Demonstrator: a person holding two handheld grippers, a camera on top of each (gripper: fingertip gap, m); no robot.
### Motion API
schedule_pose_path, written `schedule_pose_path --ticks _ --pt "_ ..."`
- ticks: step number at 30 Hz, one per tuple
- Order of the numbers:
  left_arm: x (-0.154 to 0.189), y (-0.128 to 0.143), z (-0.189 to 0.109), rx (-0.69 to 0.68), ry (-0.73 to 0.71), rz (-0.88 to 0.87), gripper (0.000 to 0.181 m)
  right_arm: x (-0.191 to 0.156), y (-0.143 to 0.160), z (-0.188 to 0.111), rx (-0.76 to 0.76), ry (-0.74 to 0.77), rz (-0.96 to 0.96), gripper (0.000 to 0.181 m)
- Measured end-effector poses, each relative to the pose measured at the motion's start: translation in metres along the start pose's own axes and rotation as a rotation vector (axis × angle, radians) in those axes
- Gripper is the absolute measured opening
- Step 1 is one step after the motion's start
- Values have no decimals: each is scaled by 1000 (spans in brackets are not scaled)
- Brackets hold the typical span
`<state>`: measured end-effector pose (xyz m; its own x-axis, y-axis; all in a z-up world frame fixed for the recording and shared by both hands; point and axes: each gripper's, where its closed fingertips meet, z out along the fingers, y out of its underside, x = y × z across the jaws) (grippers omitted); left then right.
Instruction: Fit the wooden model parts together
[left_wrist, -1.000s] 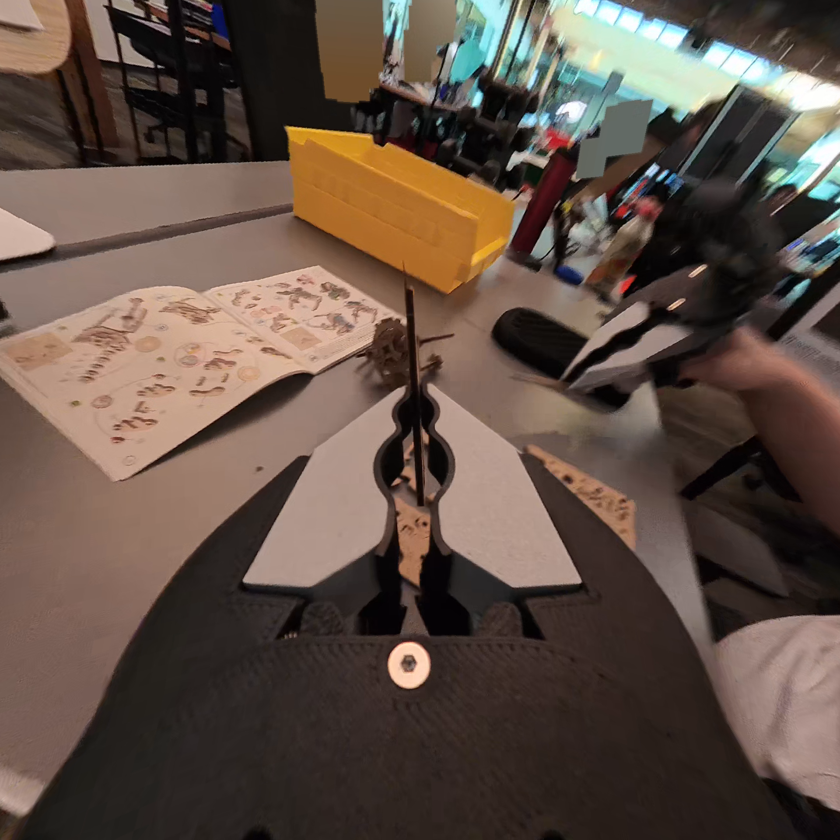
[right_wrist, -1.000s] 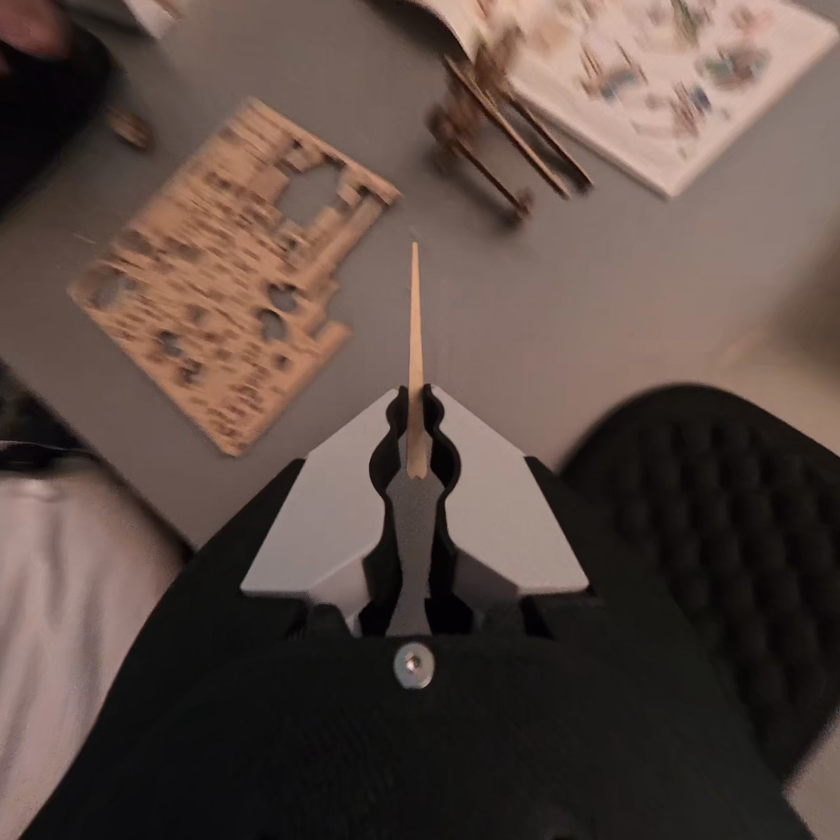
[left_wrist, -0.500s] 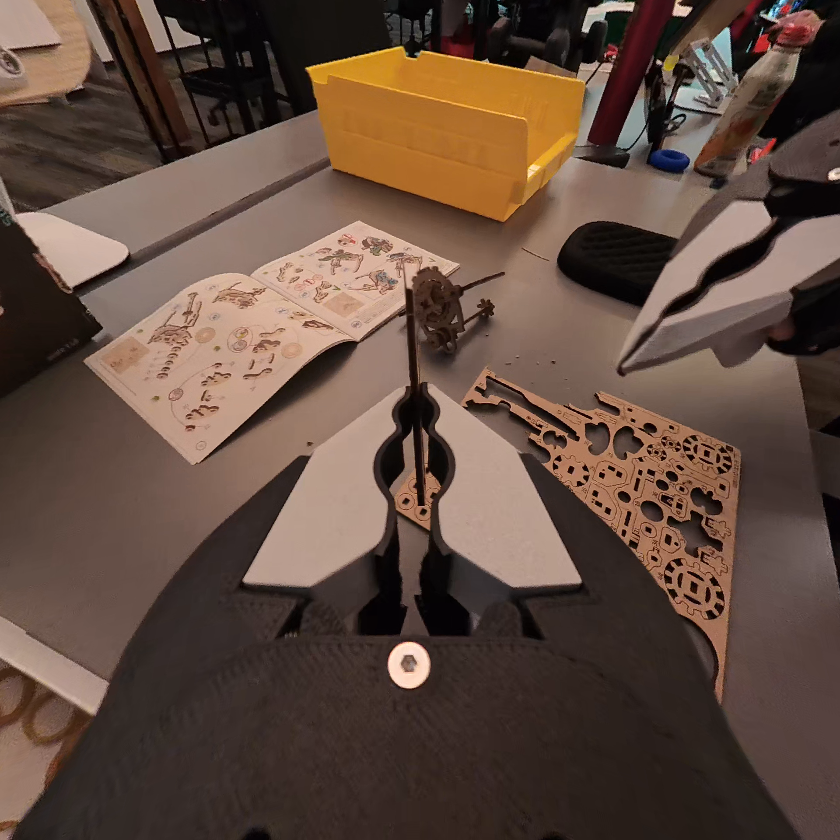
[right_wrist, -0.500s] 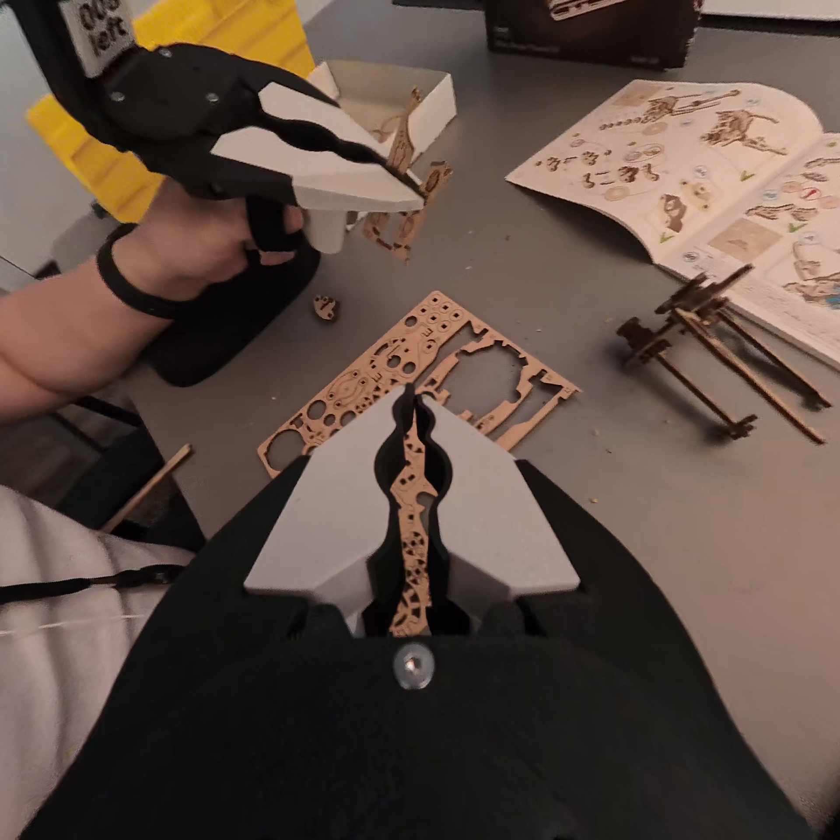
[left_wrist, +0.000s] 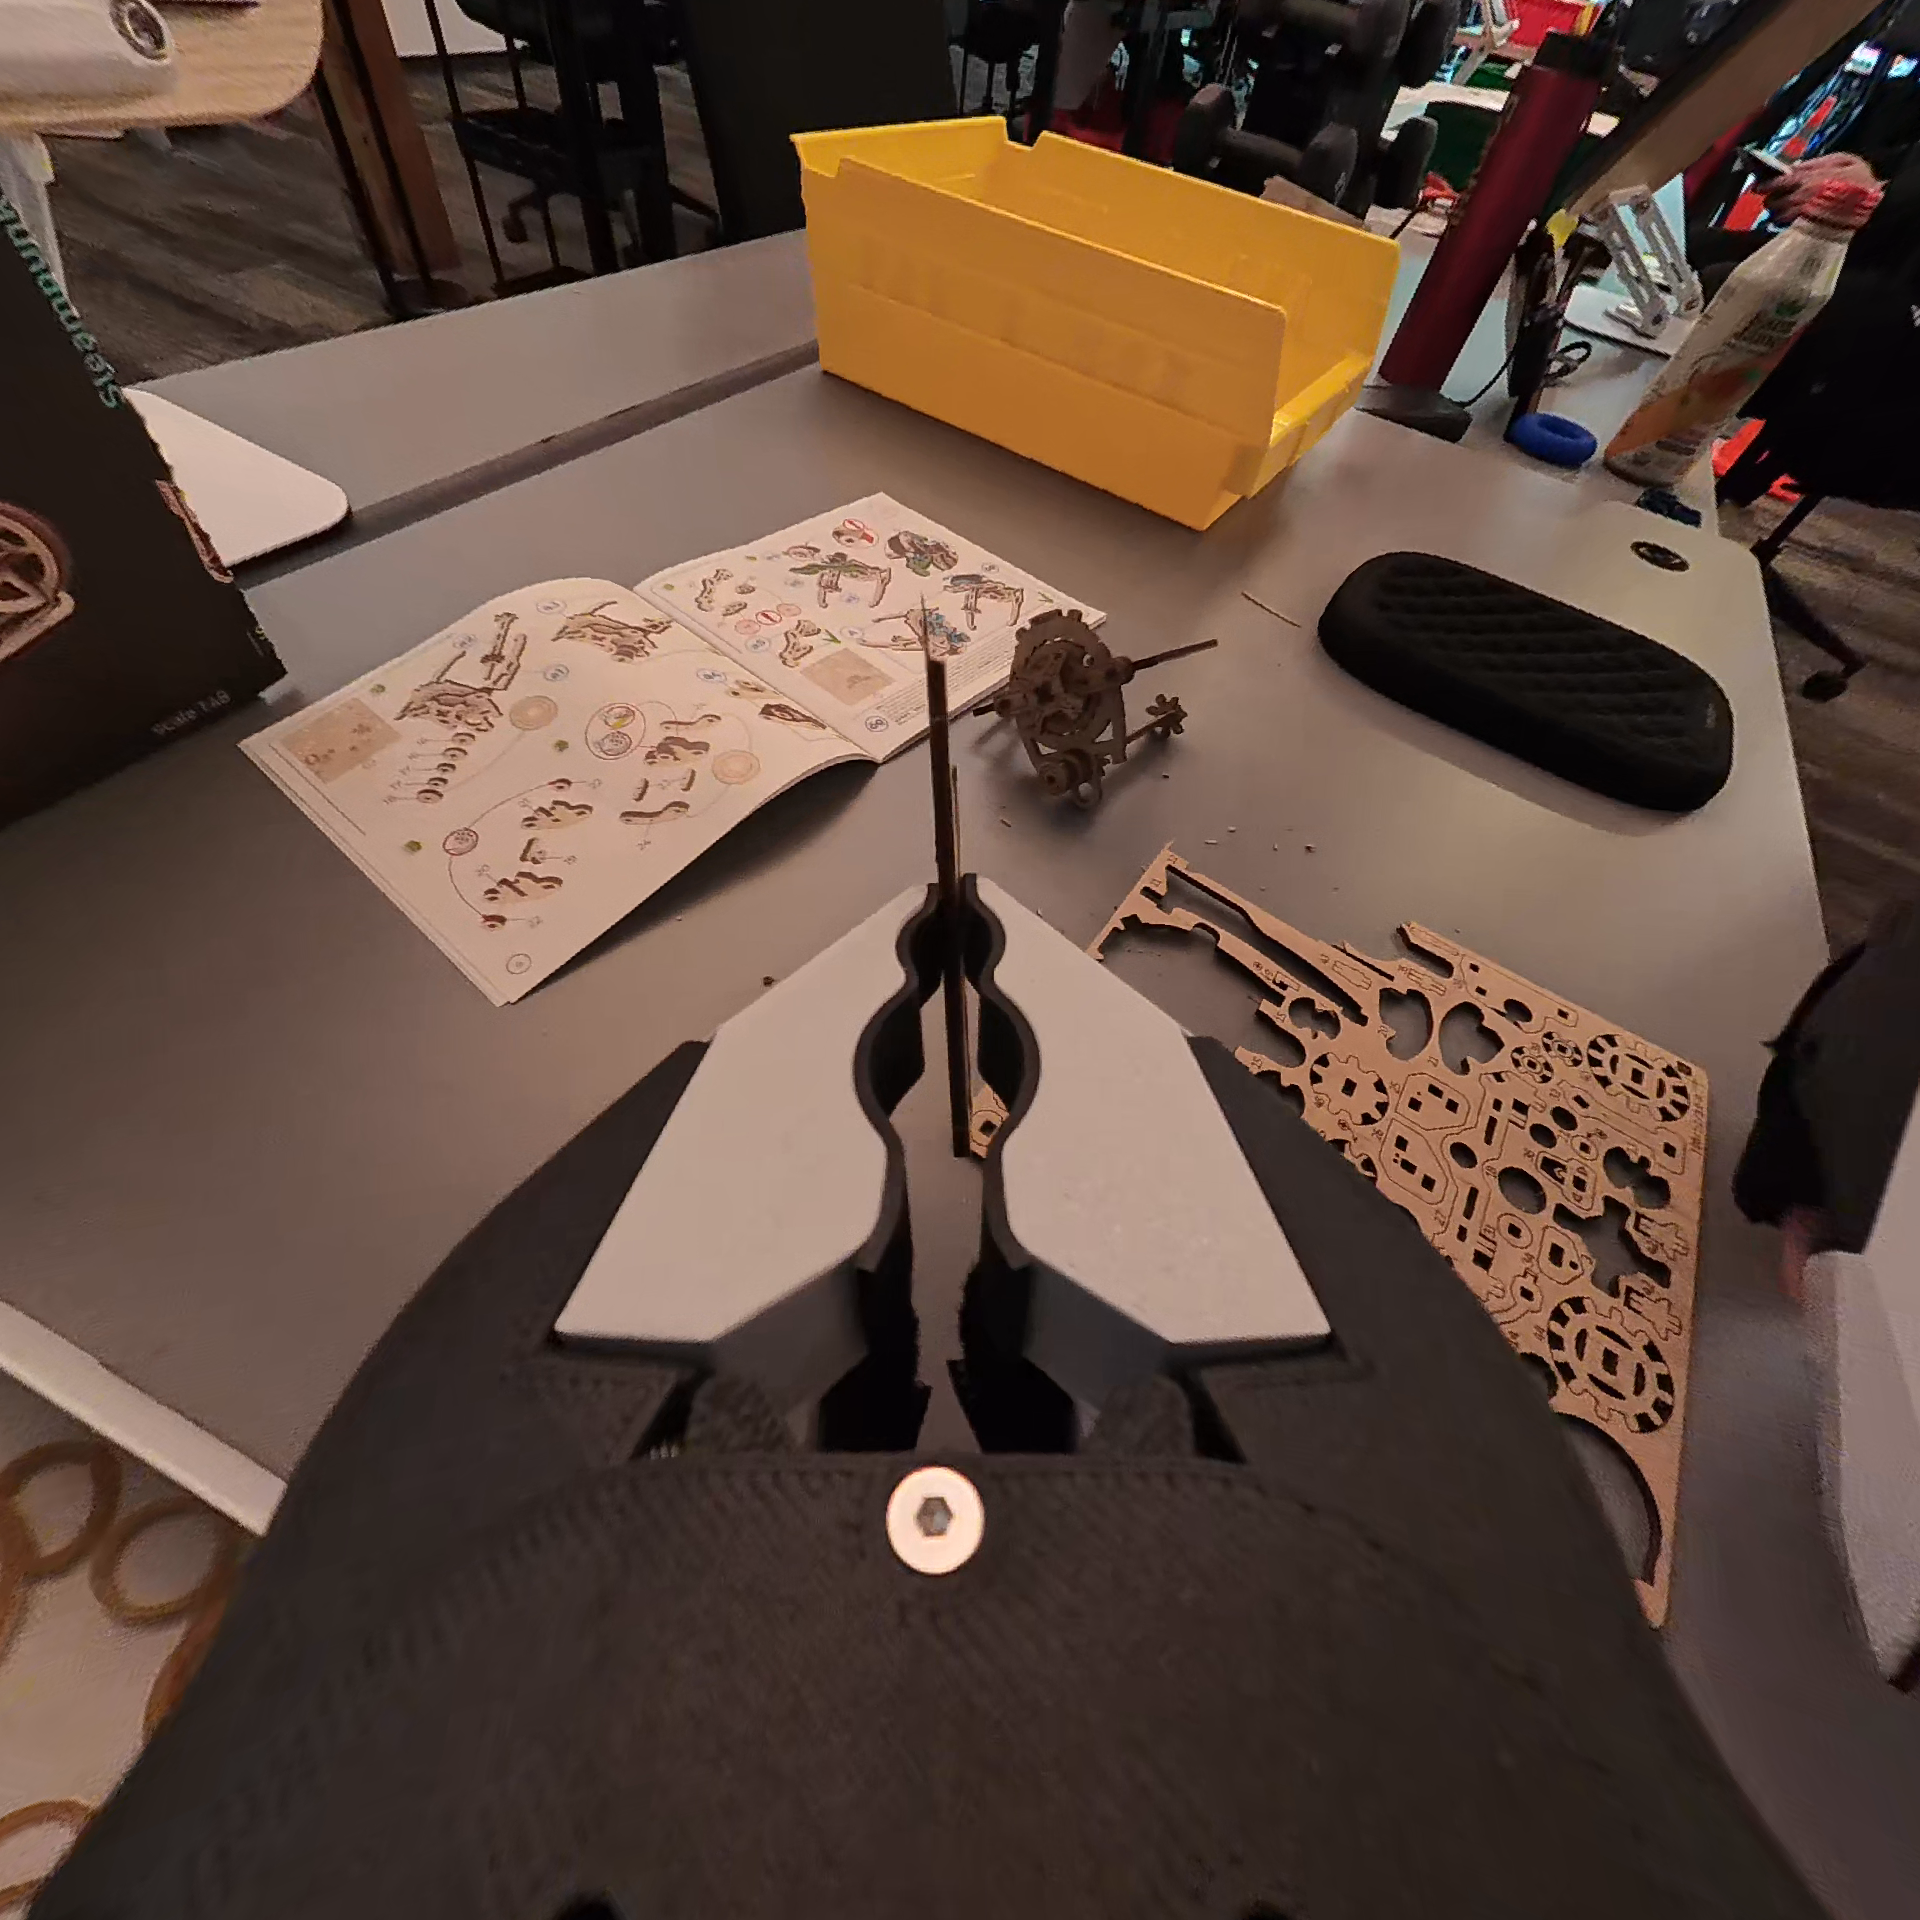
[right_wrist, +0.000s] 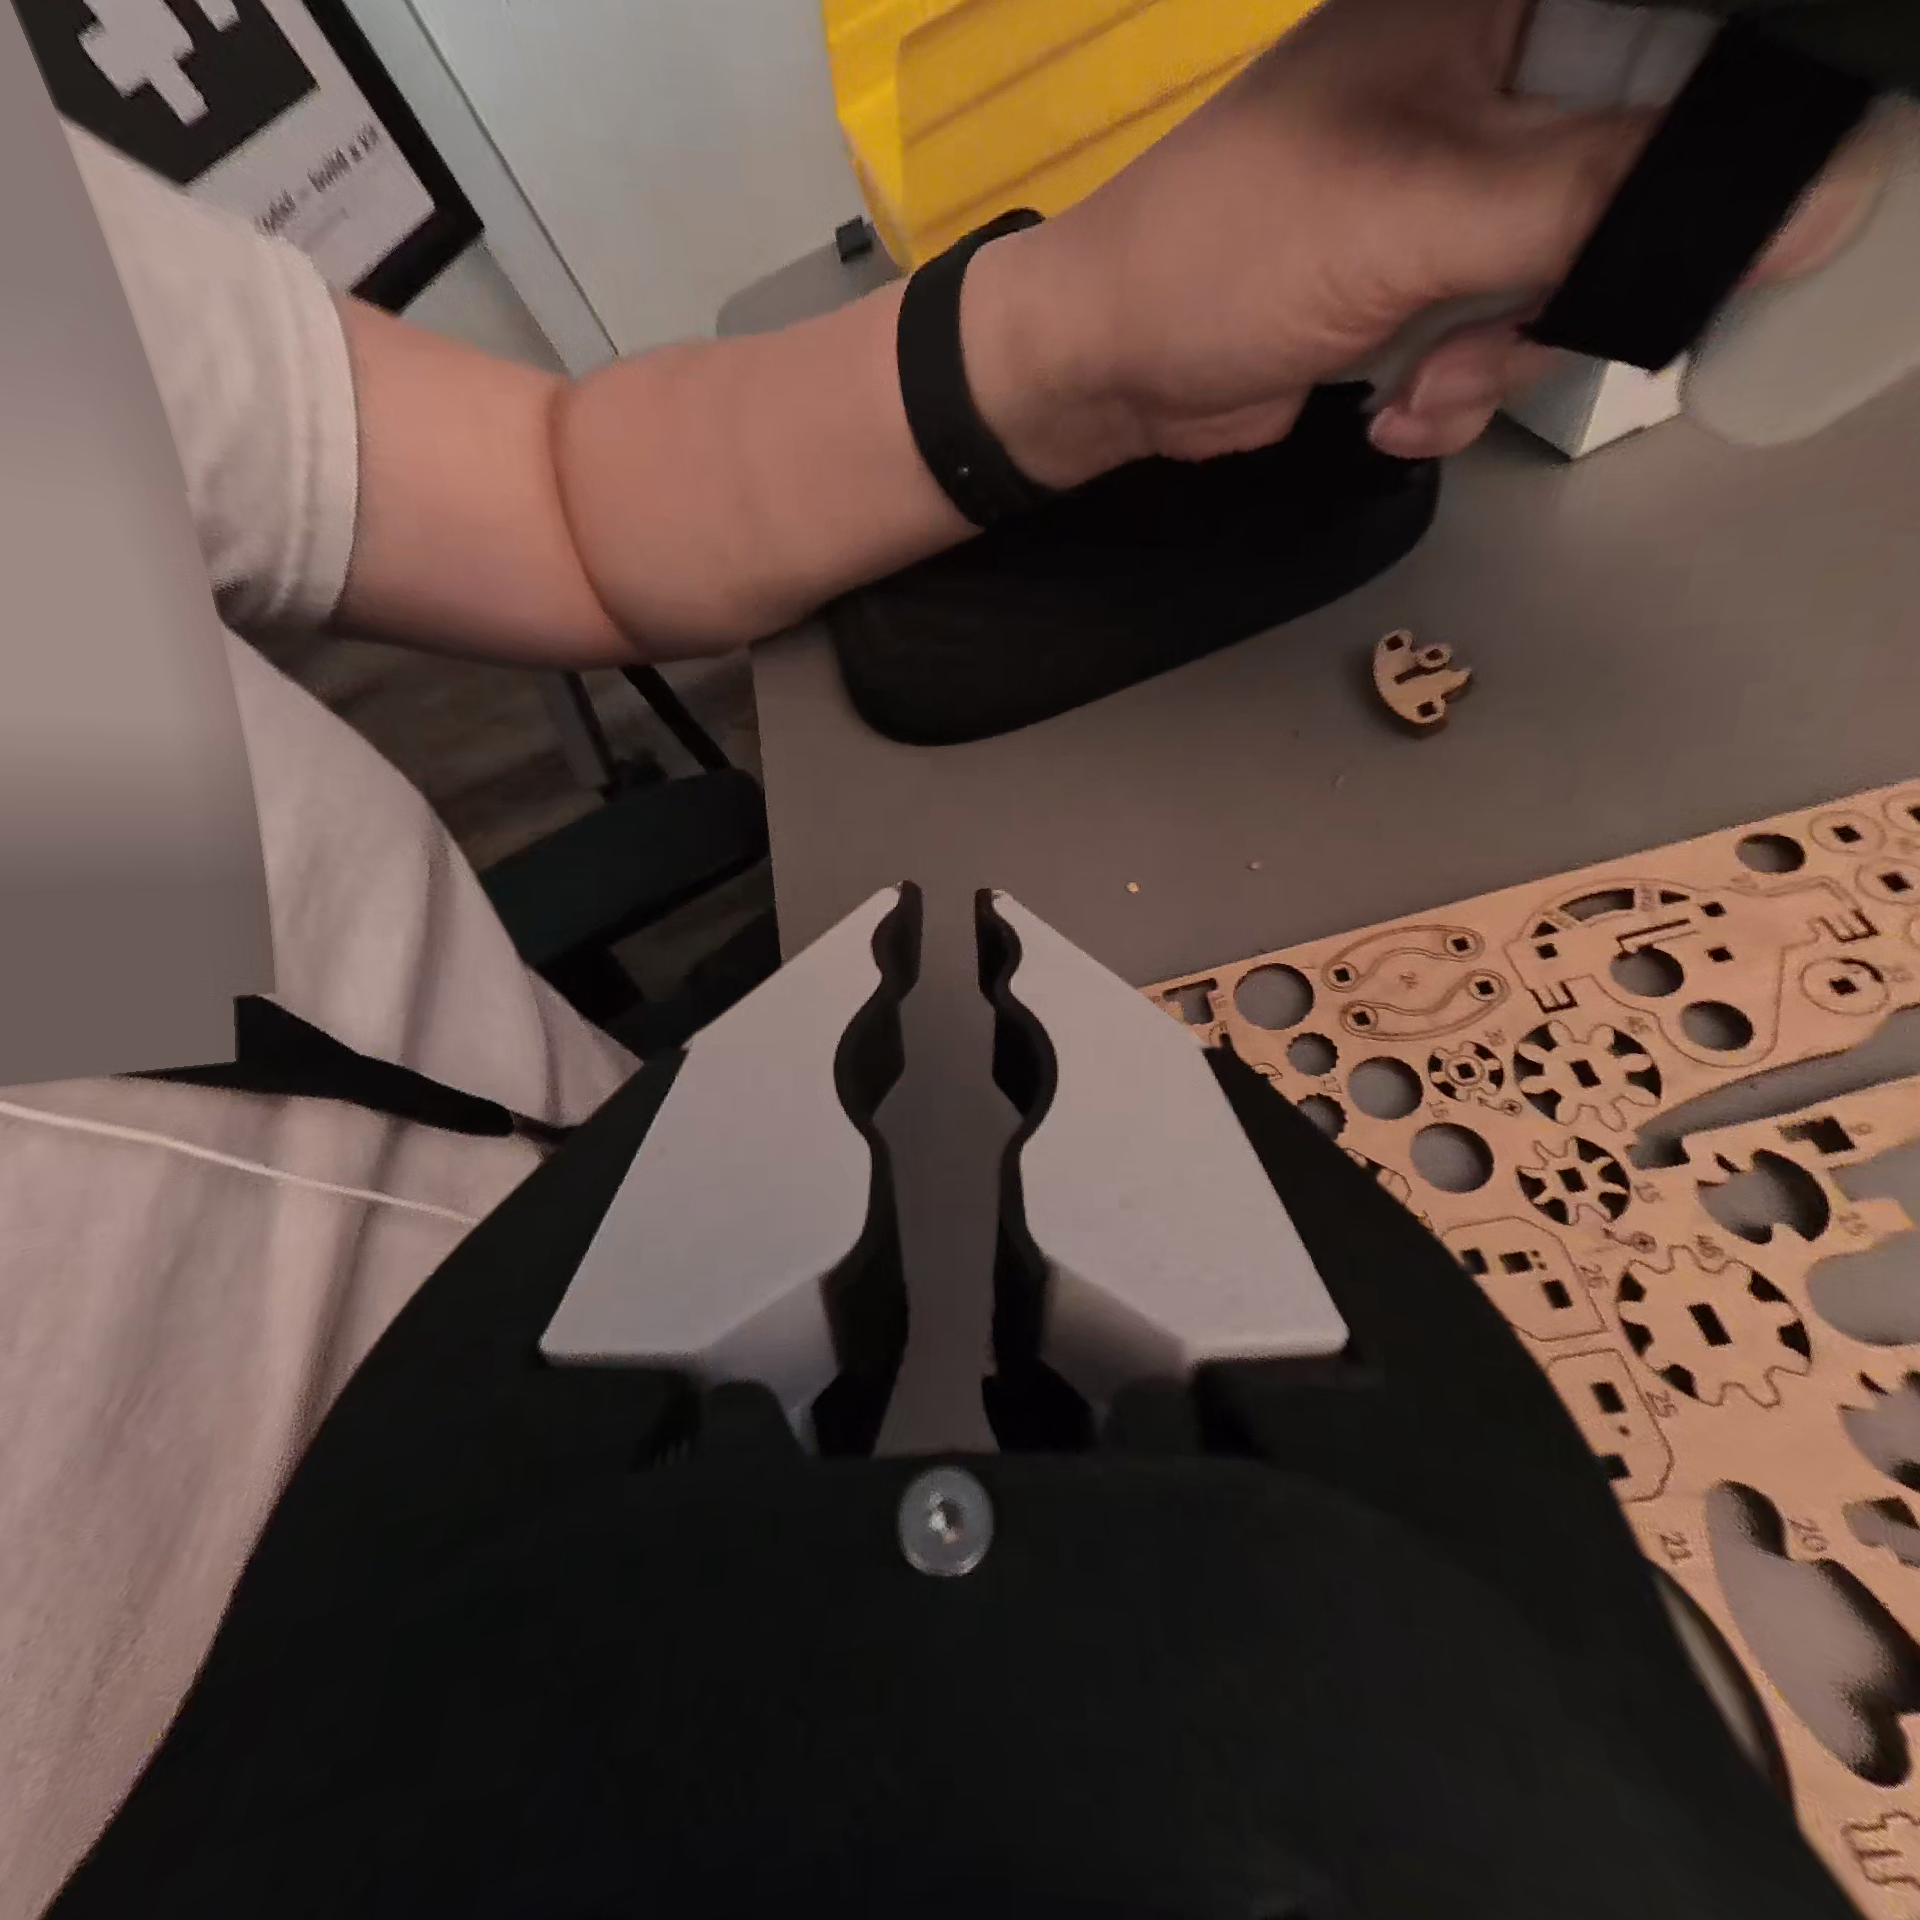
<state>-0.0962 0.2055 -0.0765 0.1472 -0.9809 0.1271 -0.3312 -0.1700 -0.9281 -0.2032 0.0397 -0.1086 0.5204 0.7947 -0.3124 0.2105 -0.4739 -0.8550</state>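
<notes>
Right tool (right_wrist: 948, 906) now parted, empty; wooden stick gone; swung toward table edge (right_wrist: 764, 727).

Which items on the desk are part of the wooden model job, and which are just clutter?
Job:
- thin wooden piece, clamped edge-on in the left hand-held gripper
- part-built wooden model
- laser-cut part sheet
- loose small wooden part
- open instruction booklet
- right hand-held gripper, open and empty

Lying about:
- yellow bin
- black wrist rest
- bottle
- blue ring

A grey tabletop (left_wrist: 312, 1039) fills the foreground. Beyond it are dark wood-look flooring (left_wrist: 208, 249), black chair frames (left_wrist: 561, 135) and a dark red post (left_wrist: 1475, 208). A white cabinet panel (right_wrist: 644, 166) stands nearby.
</notes>
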Motion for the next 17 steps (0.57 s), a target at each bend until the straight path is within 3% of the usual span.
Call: schedule_pose_path --ticks 4,9,14,17 --pt "-2 -1 -1 9 2 -6 0 -10 -11 -11 95 -95 85 9" --pt "-2 0 0 8 13 -26 0 -49 -3 -23 99 -174 -33 10" --pt "1 -5 -2 22 13 -10 0 -90 63 -12 -70 -143 -273 20" --pt "2 -7 -3 32 9 0 0 -78 105 5 -108 24 -334 18"
